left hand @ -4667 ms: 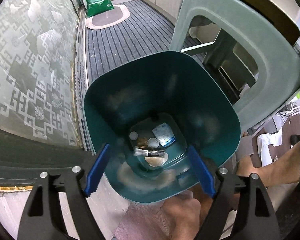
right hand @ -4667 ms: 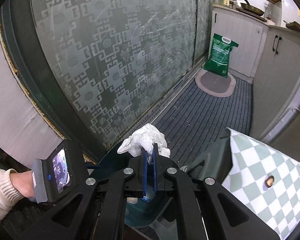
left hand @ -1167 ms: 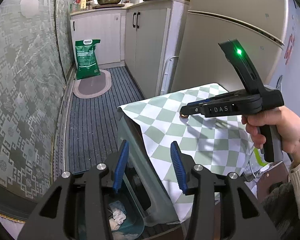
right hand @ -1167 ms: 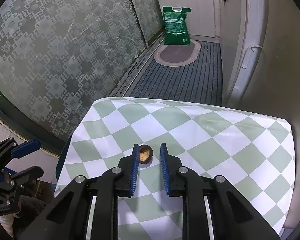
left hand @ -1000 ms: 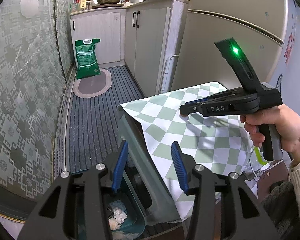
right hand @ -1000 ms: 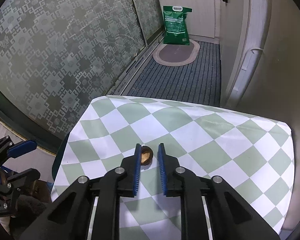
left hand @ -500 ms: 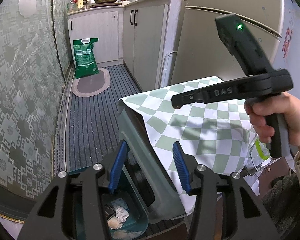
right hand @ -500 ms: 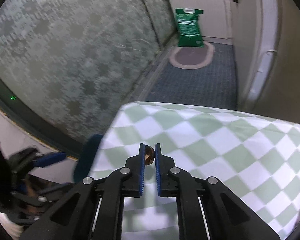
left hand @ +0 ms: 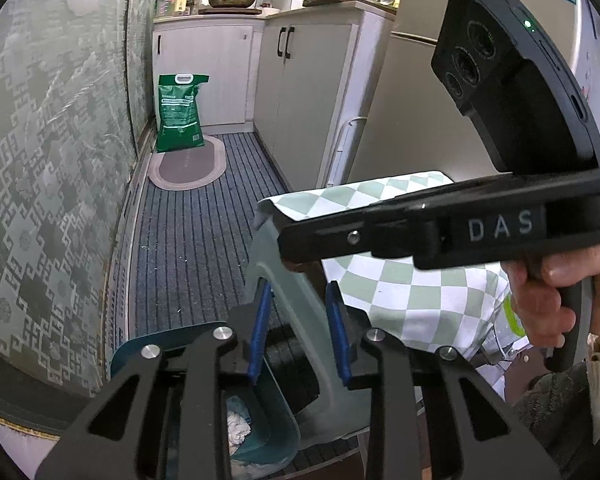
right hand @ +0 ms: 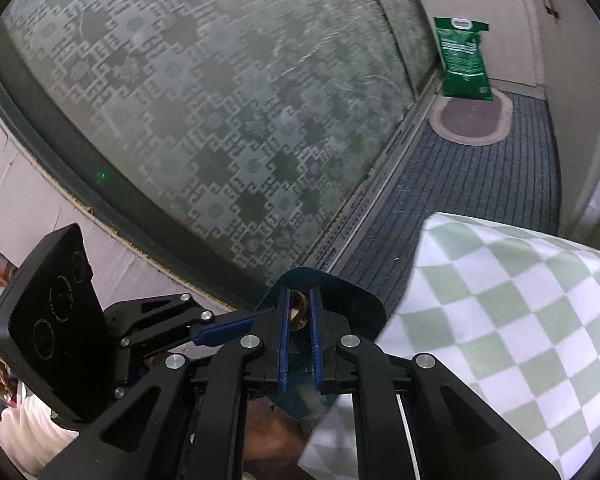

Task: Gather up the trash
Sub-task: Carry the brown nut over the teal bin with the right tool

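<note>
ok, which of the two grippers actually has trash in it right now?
The right gripper: its blue fingers pinch a small brown scrap above the teal bin. The left gripper is closing with nothing between its fingers.

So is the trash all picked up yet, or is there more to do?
Nearly. Crumpled tissue already lies in the teal bin. The right gripper holds a small brown scrap above the bin's rim, not yet dropped. The checked cloth shows nothing else on the part in view. The left gripper is closing on nothing.
</note>
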Demonstrator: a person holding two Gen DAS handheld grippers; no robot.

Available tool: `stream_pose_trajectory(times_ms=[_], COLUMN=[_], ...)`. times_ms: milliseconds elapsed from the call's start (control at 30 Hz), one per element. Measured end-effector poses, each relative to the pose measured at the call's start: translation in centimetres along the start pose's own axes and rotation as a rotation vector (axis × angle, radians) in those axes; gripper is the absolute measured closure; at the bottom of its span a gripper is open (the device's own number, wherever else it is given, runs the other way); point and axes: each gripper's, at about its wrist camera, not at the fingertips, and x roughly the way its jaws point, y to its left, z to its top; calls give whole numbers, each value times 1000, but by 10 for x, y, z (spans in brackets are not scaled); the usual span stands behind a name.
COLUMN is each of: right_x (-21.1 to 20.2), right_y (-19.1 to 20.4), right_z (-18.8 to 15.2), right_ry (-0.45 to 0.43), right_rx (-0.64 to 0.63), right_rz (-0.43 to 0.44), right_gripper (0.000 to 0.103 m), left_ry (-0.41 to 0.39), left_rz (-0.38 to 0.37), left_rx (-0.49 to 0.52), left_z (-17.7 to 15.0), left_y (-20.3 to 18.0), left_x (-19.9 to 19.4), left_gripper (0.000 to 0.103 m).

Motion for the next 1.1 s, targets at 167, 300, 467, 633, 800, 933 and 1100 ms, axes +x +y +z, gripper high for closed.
stream_pose_trajectory(times_ms=[167,300,467,633,800,933,1100], right_x=[13,25,41,61,82,98,118], right_y=[13,23,32,42,49,55,58], right_z=[3,5,7,7,7,5,5], right_ry=[16,33,56,82,115,142,179], right_rx=[-11,-25,-34,-39,-32,-38,-45], right_rz=[26,26,36,36,52,33,-10], right_gripper=[94,94,94,94,94,94,94], left_ry=[-4,-2,9,27,52,88,127], left_rz=[4,8,21,34,47,56,69], left_rx=[-20,-45,-68,-102,-120,-133,-142], left_z=[-4,-8,-16,-24,-35,-46,-64], left_y=[13,26,41,58,74,87,102], left_x=[-6,-11,-15,-18,-20,-19,-18], left_gripper=[79,88,89,90,90,90,91])
